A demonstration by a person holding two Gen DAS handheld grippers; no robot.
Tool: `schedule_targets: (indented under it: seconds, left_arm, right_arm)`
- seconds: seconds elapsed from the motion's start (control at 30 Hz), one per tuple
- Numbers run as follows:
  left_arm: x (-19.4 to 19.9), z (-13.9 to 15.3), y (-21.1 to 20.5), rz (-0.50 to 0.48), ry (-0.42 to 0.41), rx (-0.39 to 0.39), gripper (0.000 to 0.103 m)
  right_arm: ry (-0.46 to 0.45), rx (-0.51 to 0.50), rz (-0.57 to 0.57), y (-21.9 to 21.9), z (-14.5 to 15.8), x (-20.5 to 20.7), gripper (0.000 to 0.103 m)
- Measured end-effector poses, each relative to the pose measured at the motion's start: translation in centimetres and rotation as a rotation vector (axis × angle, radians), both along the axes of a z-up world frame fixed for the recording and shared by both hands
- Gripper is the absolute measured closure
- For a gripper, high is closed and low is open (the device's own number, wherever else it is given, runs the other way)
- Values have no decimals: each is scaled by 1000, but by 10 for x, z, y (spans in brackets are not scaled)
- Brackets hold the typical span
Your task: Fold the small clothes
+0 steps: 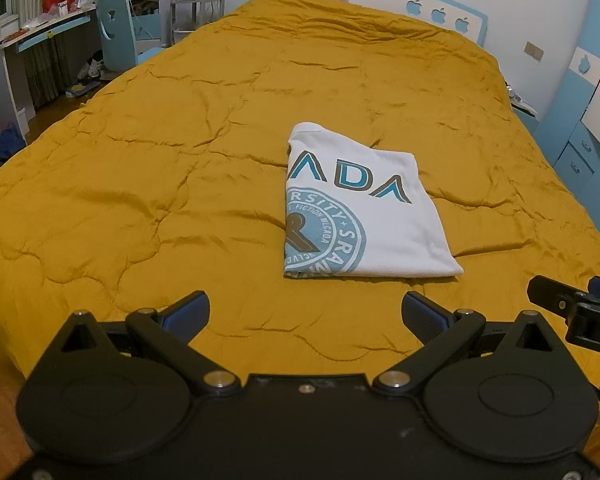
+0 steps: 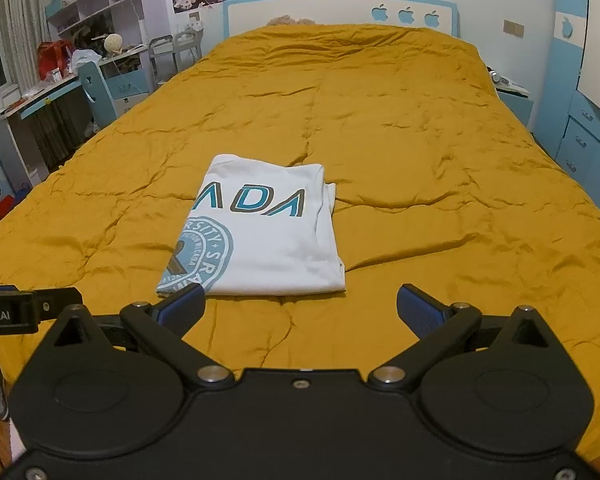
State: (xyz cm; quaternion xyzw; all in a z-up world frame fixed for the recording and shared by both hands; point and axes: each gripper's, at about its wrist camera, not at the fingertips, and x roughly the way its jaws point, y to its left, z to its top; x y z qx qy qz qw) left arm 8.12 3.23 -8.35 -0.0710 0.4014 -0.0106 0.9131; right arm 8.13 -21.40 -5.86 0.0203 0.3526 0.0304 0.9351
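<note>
Left wrist view shows the bed (image 1: 140,160) under a mustard quilt, with the white T-shirt (image 1: 380,232) lying folded near its middle. The left tongs (image 1: 306,316) and right tongs (image 2: 300,312) hover just short of it, both spread wide, holding nothing. A careless pinch could drag quilt along and undo the fold.

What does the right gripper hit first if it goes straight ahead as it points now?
Probably the folded shirt: its near edge lies just ahead of the open right gripper, slightly left of centre. If angled lower, it meets the yellow quilt first; depth is unclear.
</note>
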Motion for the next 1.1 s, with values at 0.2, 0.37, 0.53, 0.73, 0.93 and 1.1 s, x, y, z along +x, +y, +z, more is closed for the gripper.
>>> schedule_targets:
  seconds: [0.2, 0.37, 0.53, 0.73, 0.93, 1.1]
  left_arm:
    - [0, 0, -2, -5, 12, -5, 0]
    - [2, -1, -2, -1, 22, 1, 0]
    - [2, 0, -4, 7, 22, 33, 0]
    - [2, -1, -5, 14, 34, 49, 0]
    - [2, -2, -6, 10, 44, 43, 0]
    - [3, -2, -6, 2, 52, 38, 0]
  right_arm:
    - [4, -2, 4, 2, 0, 0, 0]
    - [4, -3, 4, 2, 0, 0, 0]
    - [4, -2, 3, 1, 0, 0, 0]
    - [9, -5, 6, 2, 0, 1, 0]
    - [10, -5, 4, 2, -1, 1, 0]
    - [15, -5, 3, 3, -2, 2, 0]
